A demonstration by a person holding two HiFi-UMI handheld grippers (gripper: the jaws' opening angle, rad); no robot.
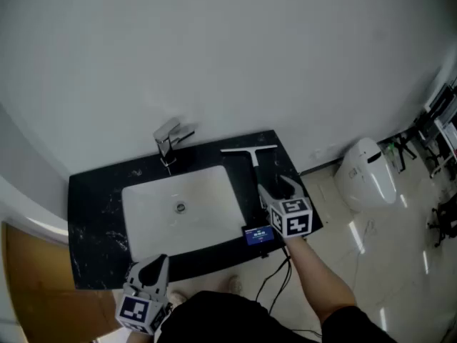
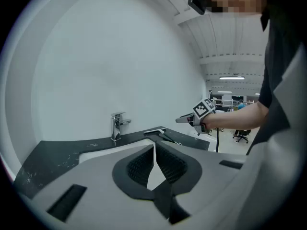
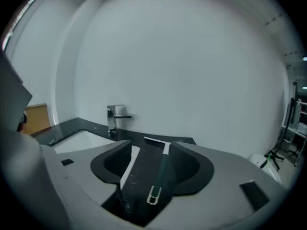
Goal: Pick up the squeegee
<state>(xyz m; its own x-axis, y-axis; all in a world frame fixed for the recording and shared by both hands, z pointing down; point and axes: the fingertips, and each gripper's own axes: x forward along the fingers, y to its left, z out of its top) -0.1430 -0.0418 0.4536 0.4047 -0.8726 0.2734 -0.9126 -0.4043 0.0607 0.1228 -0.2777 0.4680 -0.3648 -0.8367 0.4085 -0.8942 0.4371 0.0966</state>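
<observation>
The squeegee (image 1: 250,150) lies flat on the black countertop (image 1: 93,213), at the back right beside the sink, with its pale blade toward the wall and its dark handle toward me. My right gripper (image 1: 280,189) hovers just in front of it with its jaws open. In the right gripper view the squeegee (image 3: 160,174) shows in the gap of the right gripper (image 3: 151,150), untouched by the pads. My left gripper (image 1: 157,261) hangs low at the counter's front edge. In its own view the left gripper (image 2: 154,150) has its tips together and holds nothing.
A white sink (image 1: 143,206) is set into the middle of the counter, with a chrome faucet (image 1: 168,143) behind it. A small blue card (image 1: 258,235) sits at the counter's front right edge. A white toilet (image 1: 368,174) stands on the floor to the right. The wall is close behind.
</observation>
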